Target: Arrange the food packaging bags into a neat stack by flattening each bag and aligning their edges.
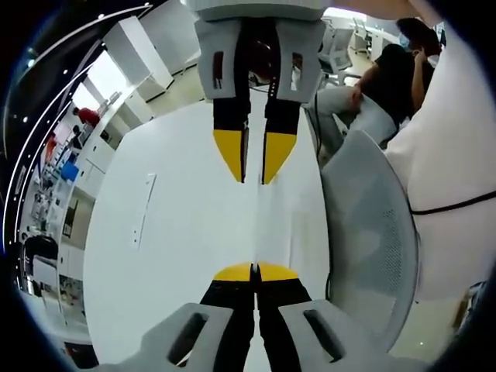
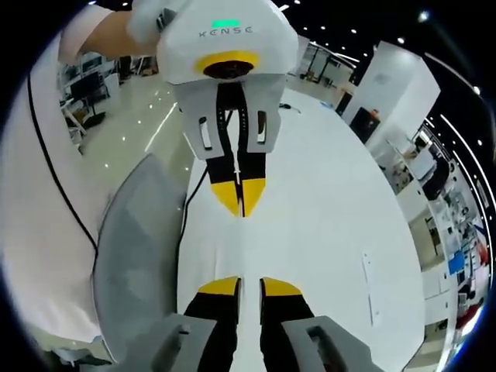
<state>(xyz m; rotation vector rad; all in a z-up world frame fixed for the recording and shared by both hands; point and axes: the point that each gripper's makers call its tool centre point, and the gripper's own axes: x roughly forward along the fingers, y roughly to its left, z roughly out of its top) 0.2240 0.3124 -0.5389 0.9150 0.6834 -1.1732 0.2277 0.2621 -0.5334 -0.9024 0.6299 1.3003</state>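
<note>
The two grippers face each other tip to tip above a bare white table. In the left gripper view my left gripper rises from the bottom, its yellow tips pressed together with nothing between them. My right gripper hangs from the top opposite it, jaws a narrow gap apart. In the right gripper view my right gripper stands slightly open and empty at the bottom. Facing it from above is the left gripper, shut, over the same white table.
A grey mesh chair stands against the table's edge. The white-clothed person holding the grippers is beside it. A thin flat strip lies on the table. Another person sits further back.
</note>
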